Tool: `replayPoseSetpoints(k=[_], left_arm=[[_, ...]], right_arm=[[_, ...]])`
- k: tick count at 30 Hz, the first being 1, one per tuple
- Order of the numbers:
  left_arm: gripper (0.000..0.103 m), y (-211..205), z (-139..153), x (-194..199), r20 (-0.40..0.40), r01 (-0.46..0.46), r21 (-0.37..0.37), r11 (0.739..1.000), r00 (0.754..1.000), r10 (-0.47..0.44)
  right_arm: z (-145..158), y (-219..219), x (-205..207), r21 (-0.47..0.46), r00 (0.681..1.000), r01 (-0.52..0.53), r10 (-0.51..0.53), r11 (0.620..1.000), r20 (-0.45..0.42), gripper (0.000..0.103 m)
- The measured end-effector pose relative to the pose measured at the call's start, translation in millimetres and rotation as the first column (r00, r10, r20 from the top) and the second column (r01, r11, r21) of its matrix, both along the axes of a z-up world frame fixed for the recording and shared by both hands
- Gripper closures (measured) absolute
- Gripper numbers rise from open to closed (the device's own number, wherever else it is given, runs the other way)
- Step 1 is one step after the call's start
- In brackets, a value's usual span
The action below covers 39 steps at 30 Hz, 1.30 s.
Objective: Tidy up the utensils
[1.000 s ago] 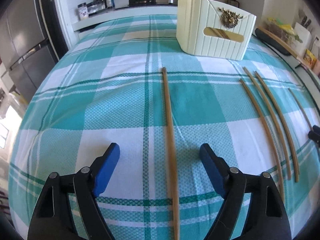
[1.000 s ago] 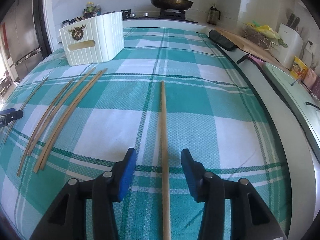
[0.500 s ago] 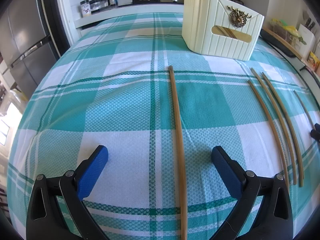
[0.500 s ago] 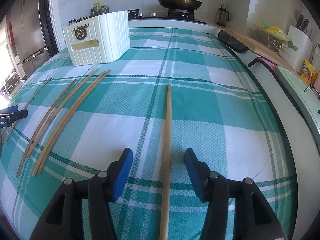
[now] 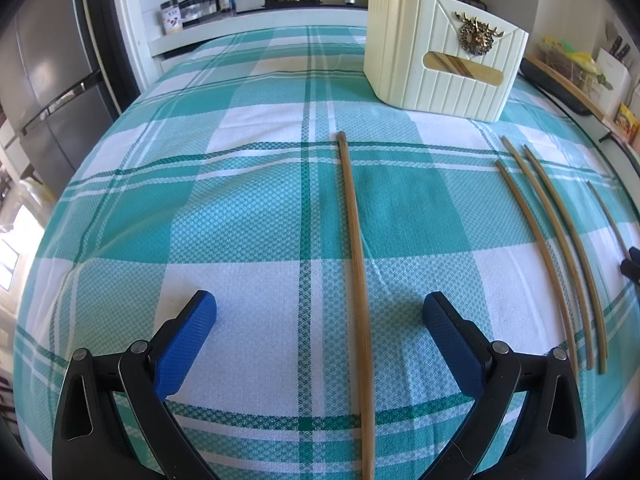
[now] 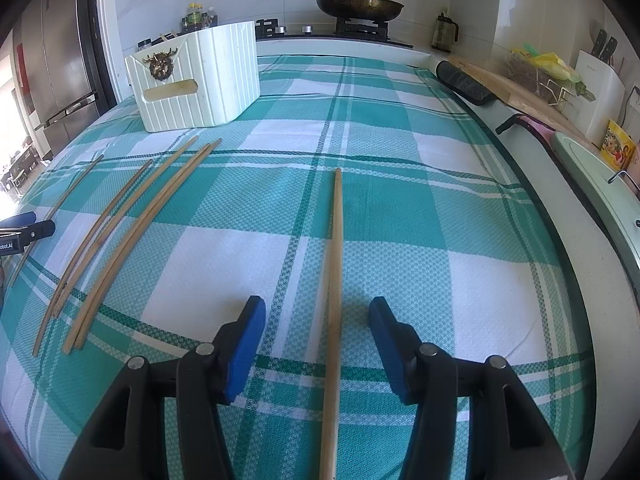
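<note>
Left gripper (image 5: pixel 320 312) gapes wide, one chopstick (image 5: pixel 356 264) lying untouched between its pads; right gripper (image 6: pixel 317 316) stands half open astride another chopstick (image 6: pixel 335 264), not touching it.

On the tablecloth (image 5: pixel 256 208), one chopstick (image 5: pixel 354 240) lying lengthwise between the spread fingers of the left gripper (image 5: pixel 320 320), touching neither. To the right of it, three more chopsticks (image 5: pixel 560 240) side by side. Behind these, a basket (image 5: pixel 440 68) with chopsticks inside. In the right wrist view, another single chopstick (image 6: pixel 335 272) between the fingers of the right gripper (image 6: pixel 317 328), apart from both; the group of chopsticks (image 6: pixel 120 232) to the left, the basket (image 6: pixel 200 84) behind them. At the far end, a pan (image 6: pixel 358 4) on the stove (image 6: pixel 320 32).
</note>
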<state>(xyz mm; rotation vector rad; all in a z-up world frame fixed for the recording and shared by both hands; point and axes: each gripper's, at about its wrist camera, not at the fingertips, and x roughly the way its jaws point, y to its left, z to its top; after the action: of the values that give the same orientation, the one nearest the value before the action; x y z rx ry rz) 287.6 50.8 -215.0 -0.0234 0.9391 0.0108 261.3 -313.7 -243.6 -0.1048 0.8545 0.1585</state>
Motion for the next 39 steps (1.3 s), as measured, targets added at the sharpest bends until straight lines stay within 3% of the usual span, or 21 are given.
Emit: replayPoseSetpoints(k=[15,18,21,26,28,30,33,37,38,39], left_arm=[[0.000,0,0,0,-0.002,0.002,-0.002,1.000,1.000,-0.002],[0.001,-1,3,-2,-0.048,0.048,-0.003,0.999,0.998,-0.048],[0.001,-2,10,-3,-0.096,0.139,-0.021,0.990,0.985,-0.141],[0.002,2,16,20,-0.125,0.191,-0.008,0.982,0.974,-0.191],[0.005,4,15,37,-0.145,0.195,-0.011,0.981,0.970,-0.194],[0.018,5,13,53,-0.168,0.188,-0.009,0.982,0.968,-0.187],[0.023,5,14,76,-0.181,0.181,-0.008,0.983,0.967,-0.180],[0.032,-3,13,102,-0.198,0.174,-0.008,0.985,0.965,-0.172],[0.041,-6,14,106,-0.196,0.177,-0.010,0.984,0.965,-0.176],[0.061,-9,15,108,-0.192,0.186,-0.014,0.982,0.964,-0.185]], right_arm=[[1,1,0,0.001,1.000,0.000,0.000,1.000,-0.001,0.048],[2,0,0,0.006,1.000,0.001,-0.001,1.000,-0.009,0.048],[7,-3,0,-0.007,0.995,-0.018,0.017,1.000,-0.098,0.048],[10,-10,9,-0.013,0.980,-0.066,0.063,0.998,-0.191,0.048],[10,-8,19,-0.037,0.975,-0.085,0.076,0.996,-0.211,0.048],[10,-6,31,-0.037,0.970,-0.102,0.091,0.994,-0.227,0.048],[12,-3,55,-0.045,0.968,-0.096,0.082,0.994,-0.237,0.058],[14,2,88,-0.037,0.964,-0.086,0.074,0.996,-0.254,0.064],[14,4,96,-0.035,0.964,-0.081,0.069,0.996,-0.256,0.065],[15,6,104,-0.028,0.965,-0.076,0.066,0.997,-0.254,0.080]])
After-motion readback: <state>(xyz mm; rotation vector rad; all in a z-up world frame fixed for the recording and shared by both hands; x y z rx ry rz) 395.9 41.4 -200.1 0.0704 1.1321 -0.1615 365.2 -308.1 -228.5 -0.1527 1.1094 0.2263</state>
